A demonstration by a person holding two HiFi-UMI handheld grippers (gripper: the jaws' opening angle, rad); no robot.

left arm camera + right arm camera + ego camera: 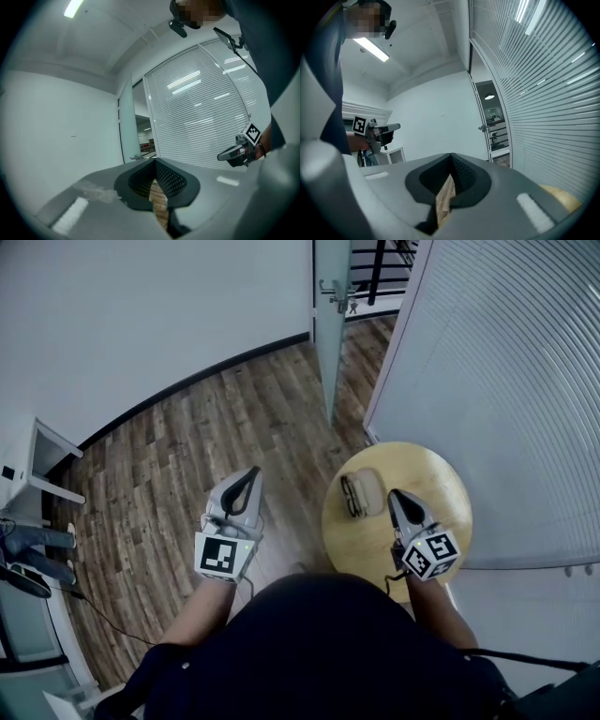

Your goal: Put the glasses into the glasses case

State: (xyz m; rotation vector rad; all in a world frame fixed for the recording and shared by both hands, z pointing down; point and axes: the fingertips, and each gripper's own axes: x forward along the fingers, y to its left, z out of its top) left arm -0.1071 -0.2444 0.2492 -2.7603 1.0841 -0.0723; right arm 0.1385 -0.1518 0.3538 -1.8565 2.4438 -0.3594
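Note:
A tan glasses case lies on the round wooden table. Dark-framed glasses rest along its left side; I cannot tell whether they are inside it. My right gripper hovers over the table just right of the case, shut and empty; its own view shows the jaws met, with the table's edge at the lower right. My left gripper is held over the floor left of the table, shut with nothing in it. Each gripper shows in the other's view, the right one and the left one.
A wall of white blinds runs close behind and right of the table. A glass door with a handle stands beyond it. Wooden floor stretches left to a white cabinet and cables.

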